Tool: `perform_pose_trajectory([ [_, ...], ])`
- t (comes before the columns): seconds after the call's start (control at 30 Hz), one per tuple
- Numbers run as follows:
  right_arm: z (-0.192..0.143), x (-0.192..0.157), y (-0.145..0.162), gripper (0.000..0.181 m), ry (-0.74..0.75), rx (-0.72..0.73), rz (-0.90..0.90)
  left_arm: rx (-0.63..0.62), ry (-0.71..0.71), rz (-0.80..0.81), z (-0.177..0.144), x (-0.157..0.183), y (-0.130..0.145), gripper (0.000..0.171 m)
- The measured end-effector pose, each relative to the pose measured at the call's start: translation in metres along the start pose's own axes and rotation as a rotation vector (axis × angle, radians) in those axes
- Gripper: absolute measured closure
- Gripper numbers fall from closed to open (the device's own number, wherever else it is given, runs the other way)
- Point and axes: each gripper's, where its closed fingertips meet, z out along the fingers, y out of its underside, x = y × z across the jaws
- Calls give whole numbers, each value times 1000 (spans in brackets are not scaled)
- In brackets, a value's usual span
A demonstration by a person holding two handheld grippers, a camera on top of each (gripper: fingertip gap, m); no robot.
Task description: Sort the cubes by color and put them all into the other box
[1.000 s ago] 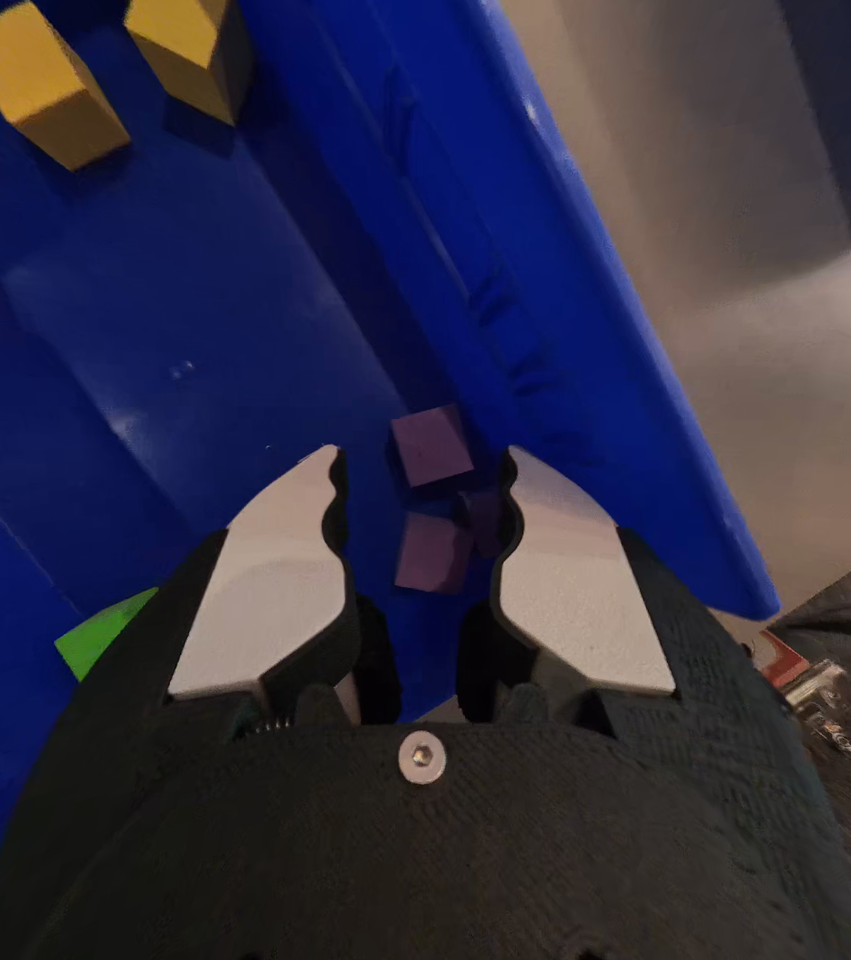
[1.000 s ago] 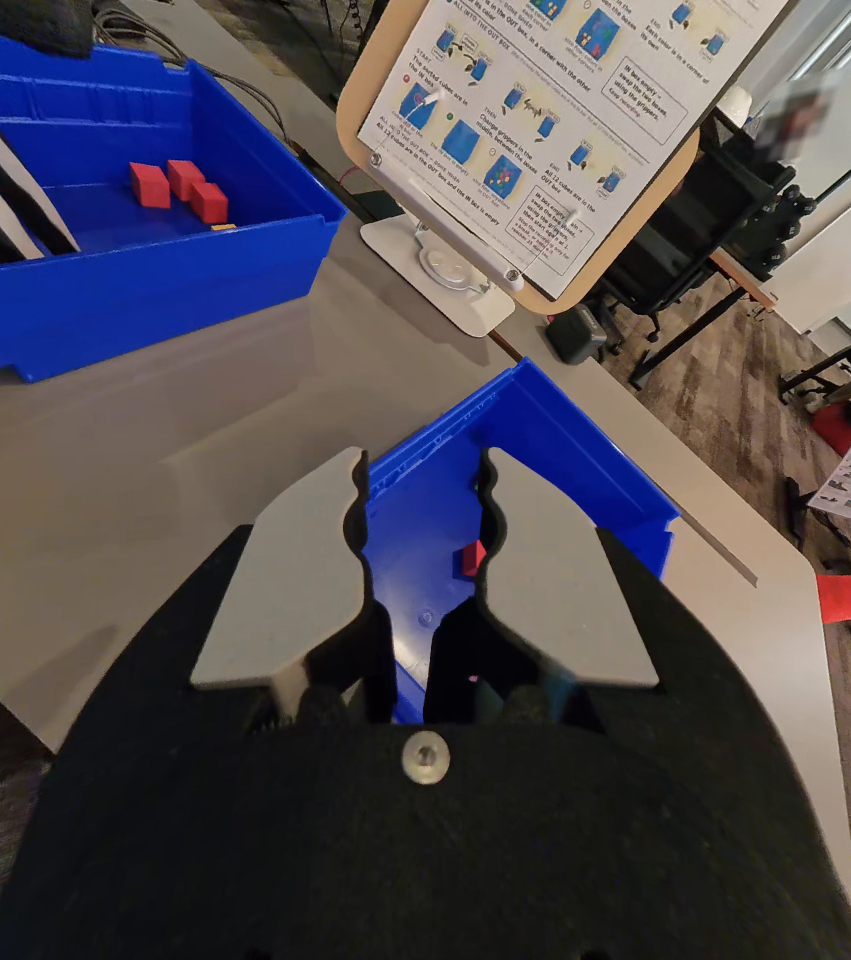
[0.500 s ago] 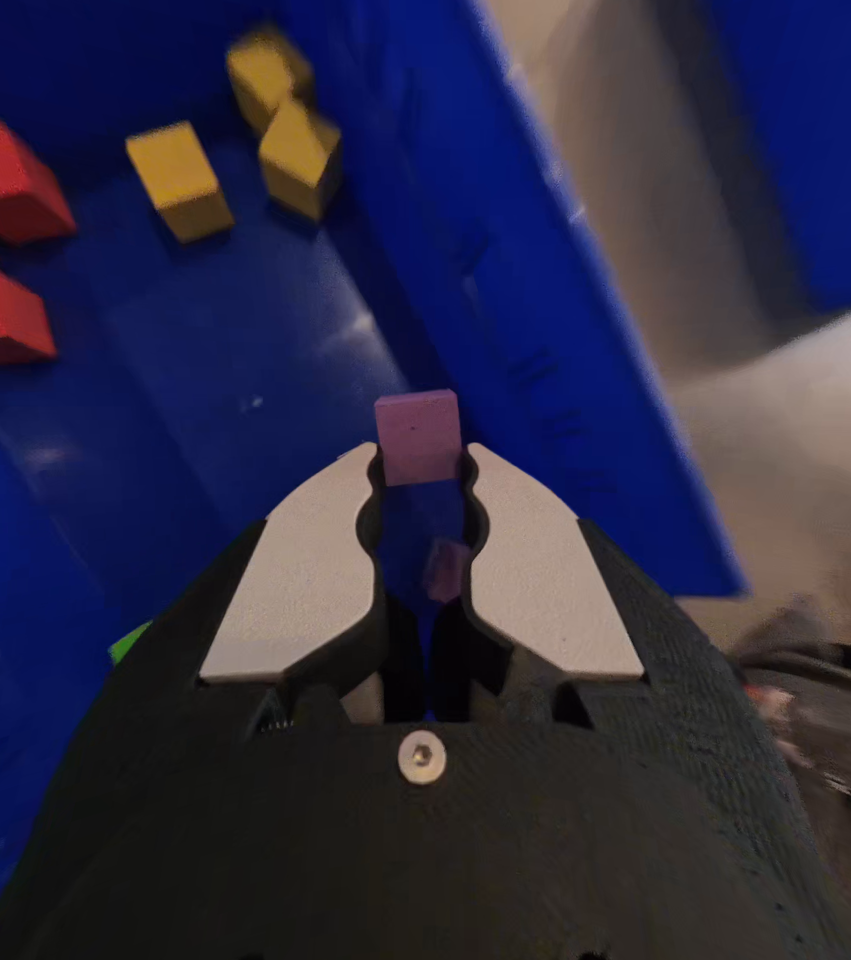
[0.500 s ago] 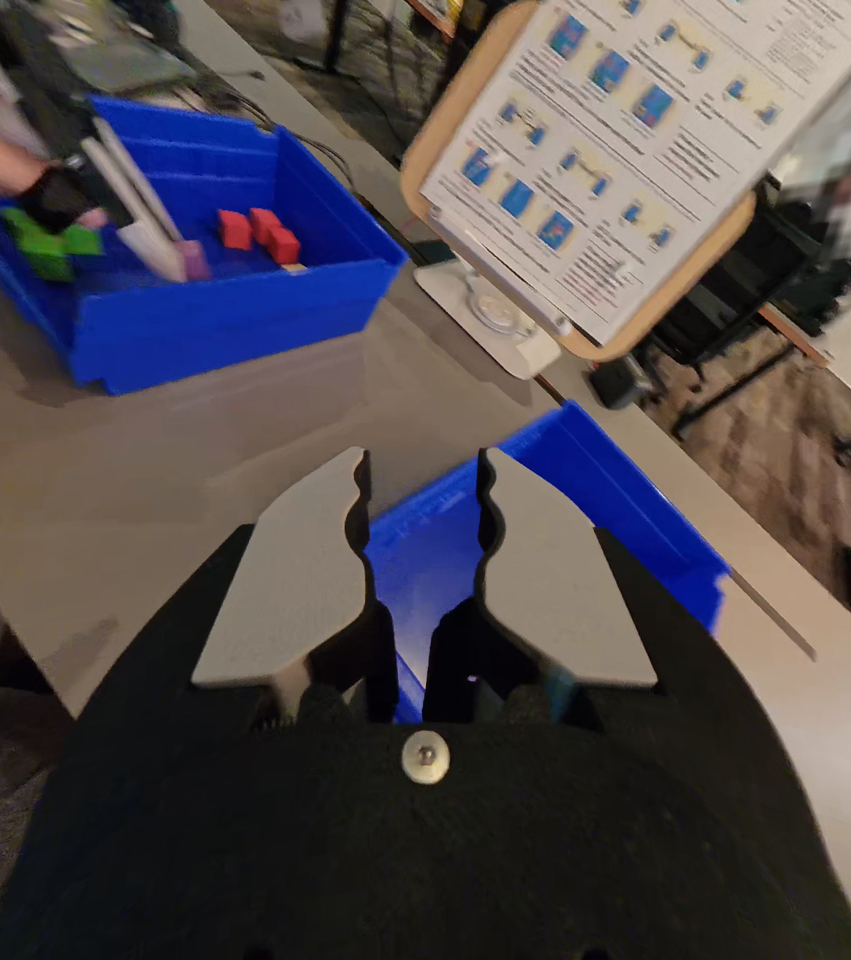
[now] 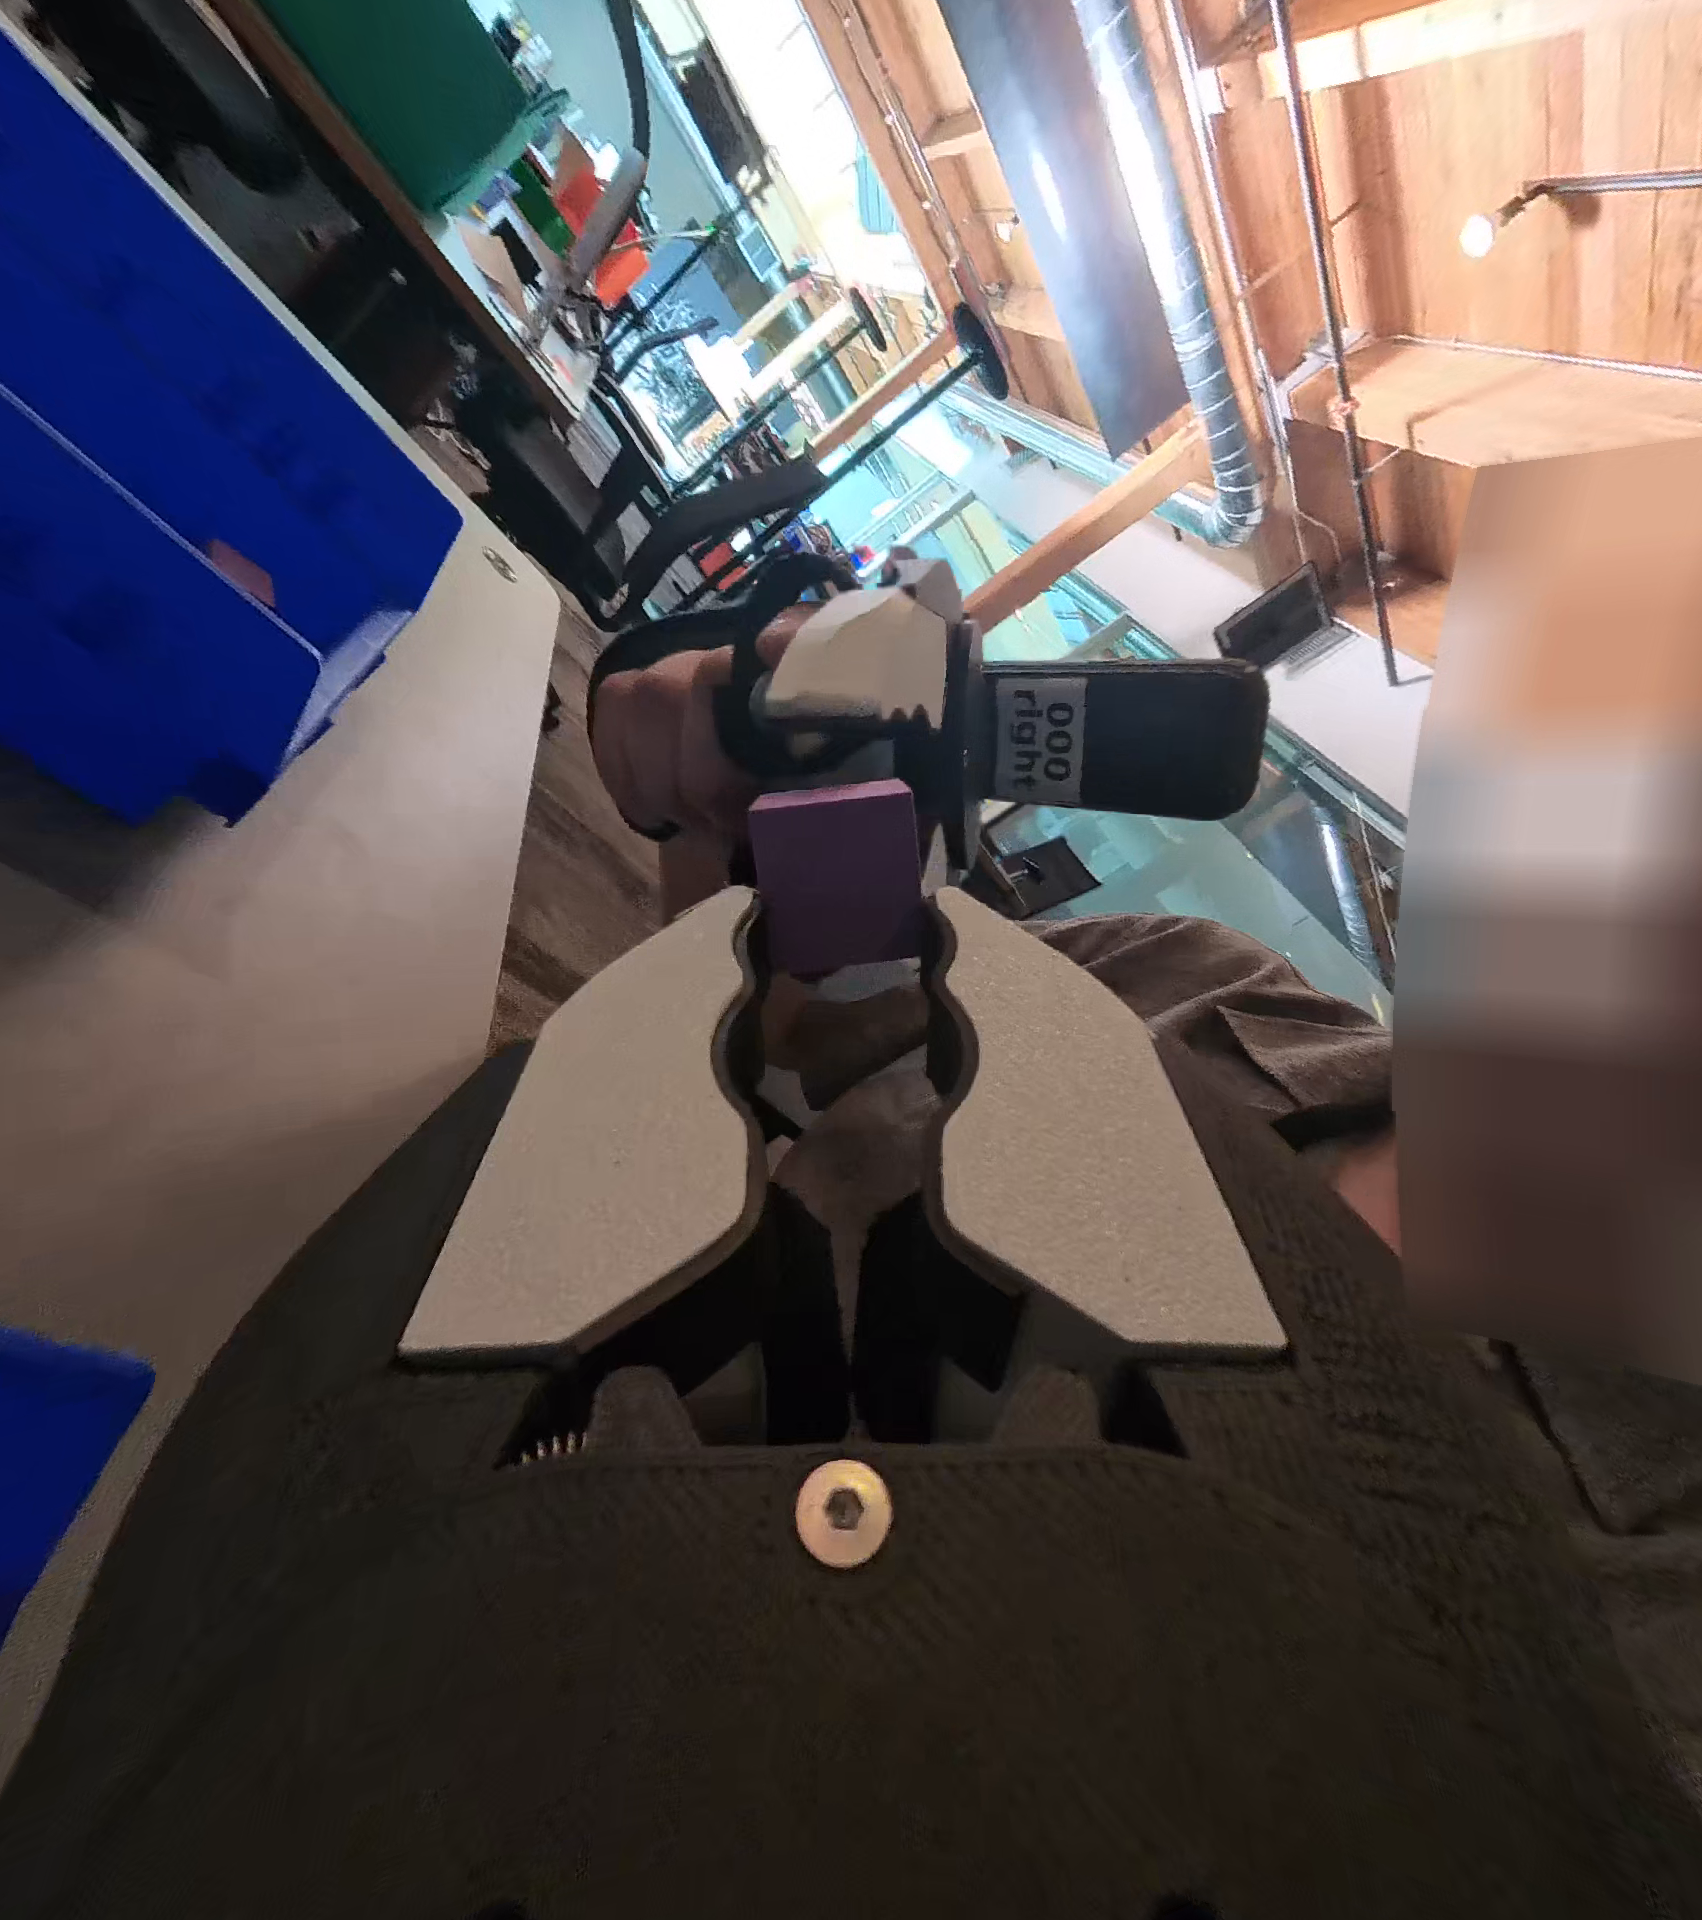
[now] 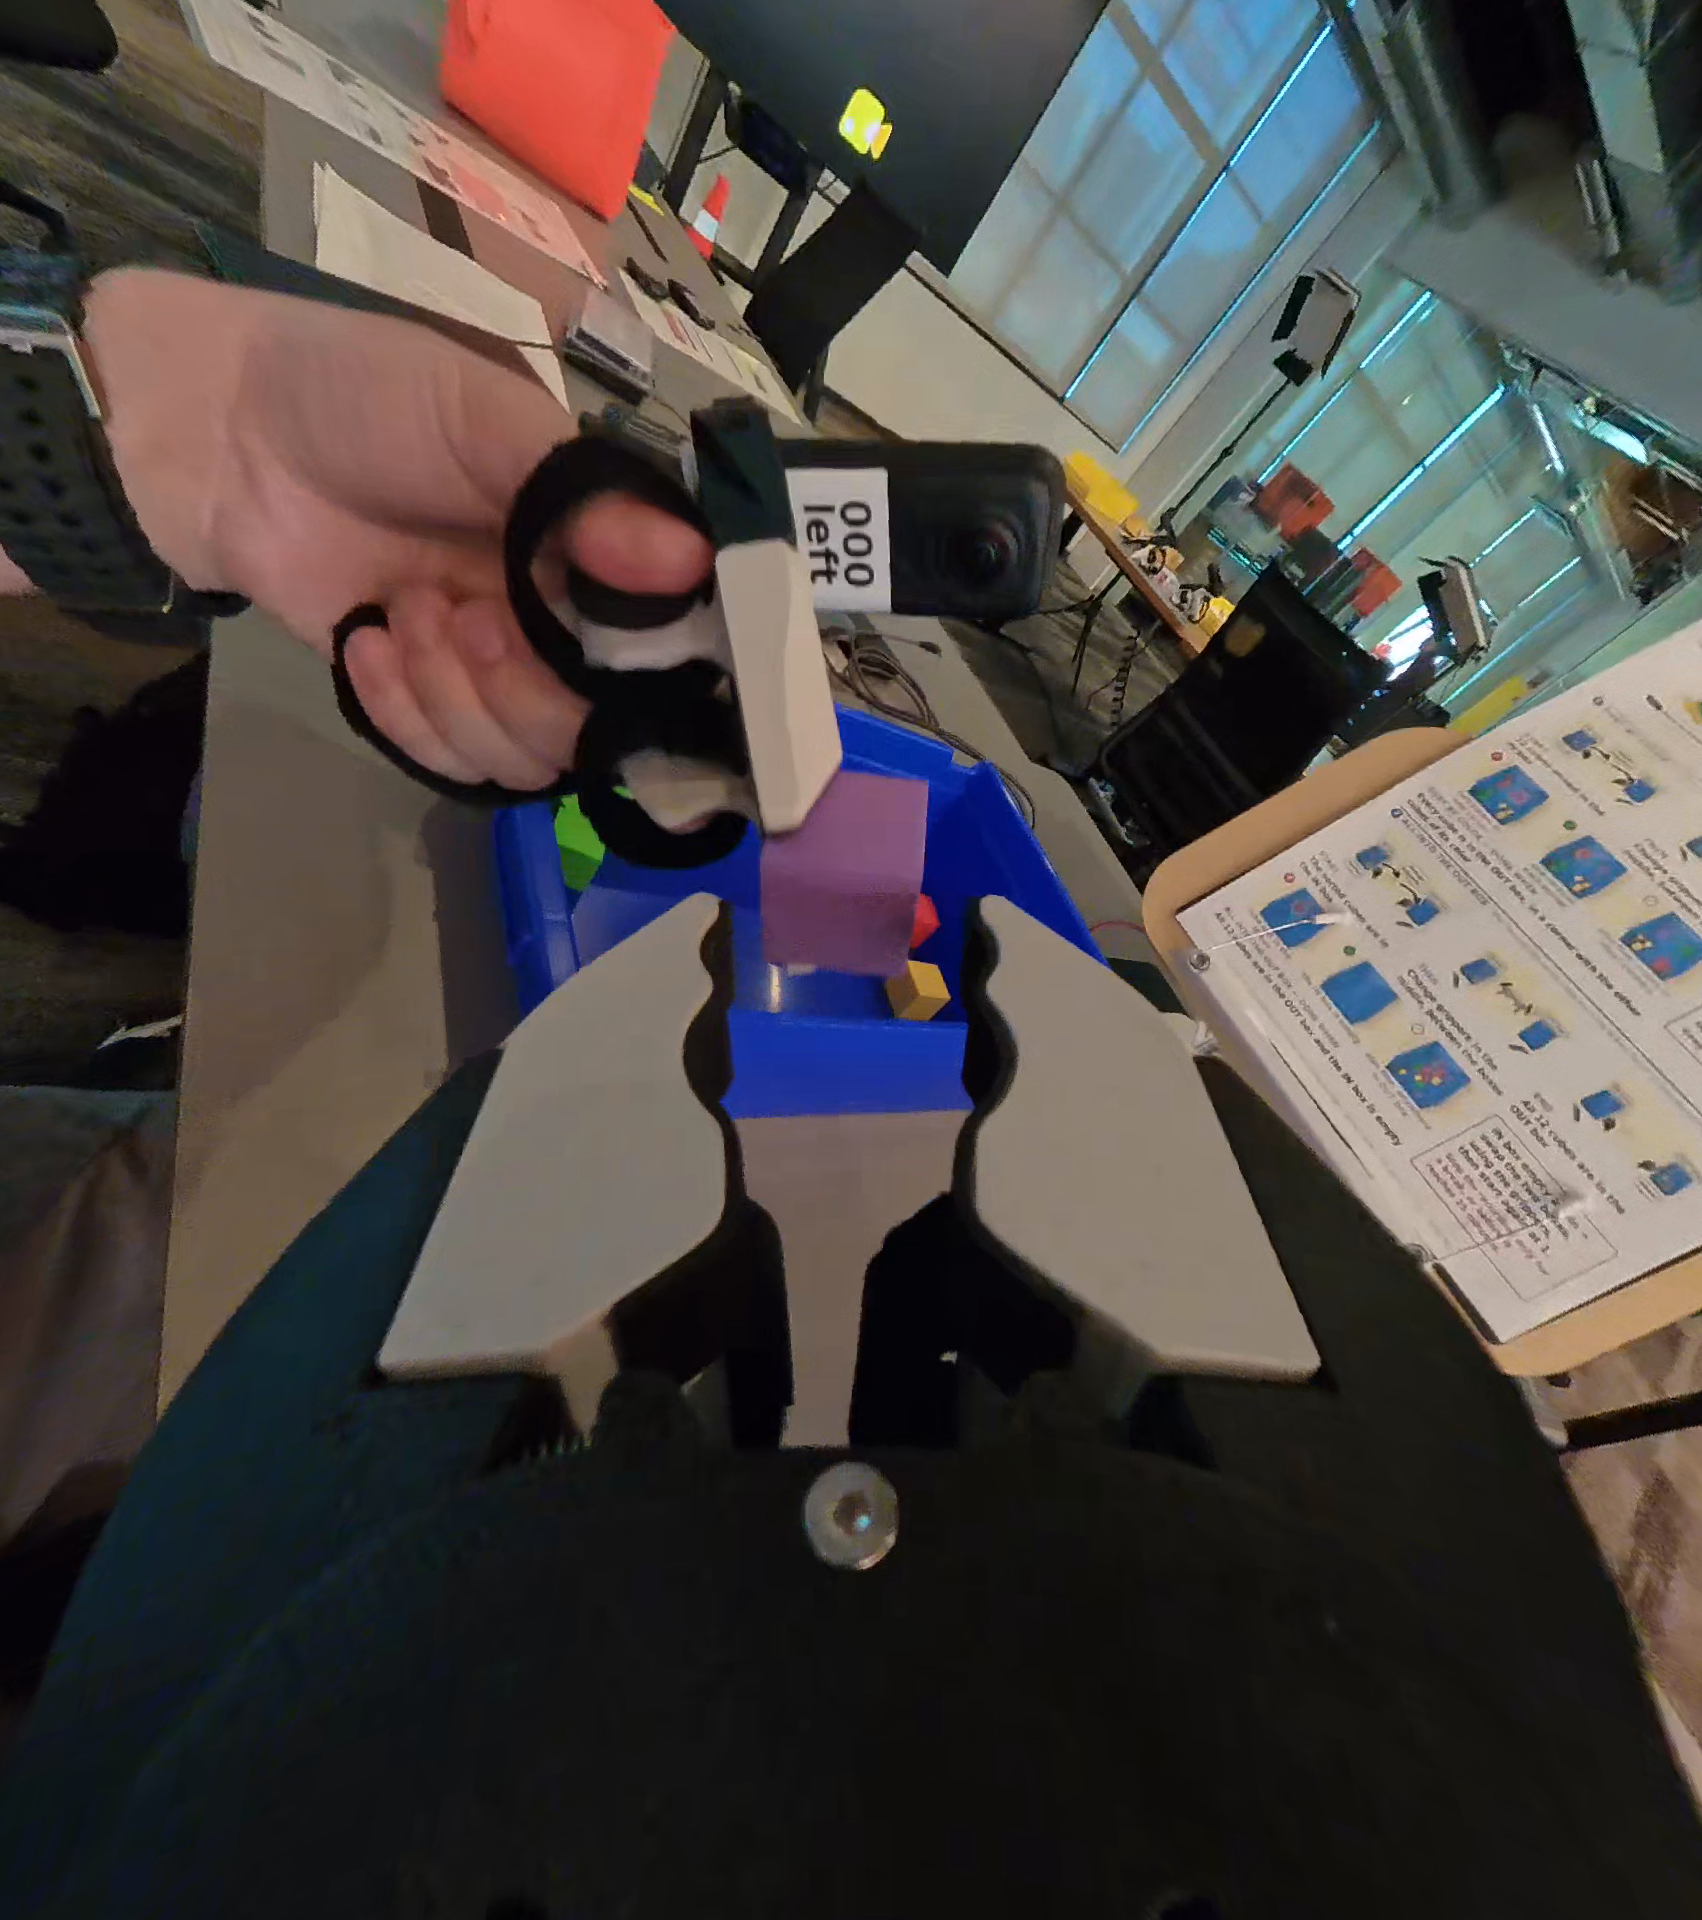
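Table (image 6: 307, 935): grey top; the blue bin and a tilted instruction board (image 6: 1512, 1018) are being carried on it.
Blue bin (image 6: 847, 1070): green, red and yellow blocks are being held inside; it is being seen beyond the right fingertips.
Left gripper (image 5: 839, 920): is being held in a hand (image 6: 359, 540) above the bin, fingers pinched on the purple cube.
Right gripper (image 6: 842, 925): jaws are being held spread, empty, the cube just ahead of the tips.
Purple cube (image 5: 831, 883): is being gripped in mid-air, clear of the bin.

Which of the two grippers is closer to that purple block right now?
Left. The left gripper is clamped on the purple block; the right gripper faces it, open, block just ahead of its tips.
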Motion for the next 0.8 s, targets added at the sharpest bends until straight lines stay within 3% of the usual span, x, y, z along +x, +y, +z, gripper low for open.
perform_pose_trajectory([
  [0.07,1,-1,-2,151,1,9,2,4,14,-8,4,-3,1,144],
  [0.2,-2,0,6,154,-1,-20,14,29,67,-44,8,-7,1,143],
  [0.3,-19,17,21,154,29,-90,8,70,66,-30,4,-7,-4,129],
  [0.4,-57,54,67,154,-30,-344,99,142,-46,47,-19,-9,-16,129],
  [0.57,-127,75,186,154,-332,-994,458,213,-192,145,-62,0,-31,131],
  [0.67,-139,64,238,153,-449,-1206,511,232,-253,185,-79,6,-35,134],
  [0.8,-139,54,284,153,-505,-1348,508,265,-373,203,-105,1,-36,135],
])
